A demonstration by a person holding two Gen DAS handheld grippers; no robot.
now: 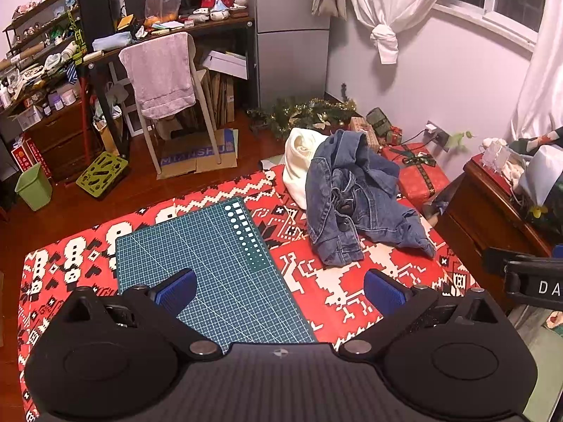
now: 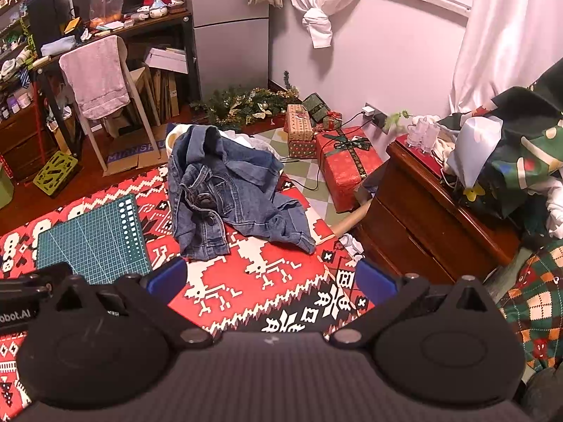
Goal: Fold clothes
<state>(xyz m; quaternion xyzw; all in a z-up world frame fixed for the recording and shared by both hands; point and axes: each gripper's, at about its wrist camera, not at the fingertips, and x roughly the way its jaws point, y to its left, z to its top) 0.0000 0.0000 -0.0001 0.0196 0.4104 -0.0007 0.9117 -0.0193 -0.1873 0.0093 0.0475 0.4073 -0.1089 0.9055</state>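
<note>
- A blue denim jacket (image 1: 355, 204) lies crumpled in a heap at the far right part of the surface (image 1: 316, 281), unfolded, its collar bunched up and one sleeve trailing toward the right edge; metal buttons show on the front.
- A white garment (image 1: 299, 165) sits just behind it, touching.
- The left gripper (image 1: 279, 290) hovers with its jaws spread wide, holding nothing.
- The right gripper (image 2: 271, 281) likewise has its jaws wide apart and empty, the jacket beyond them.
- The surface wears a red, white and black patterned cloth; a green cutting mat (image 1: 211, 263) lies on it, left of the jacket.
- Beyond: a chair draped with a pink towel (image 1: 160, 70), a cluttered desk (image 1: 218, 24), wrapped red gift boxes (image 2: 346, 165), a wooden cabinet (image 2: 422, 218).
</note>
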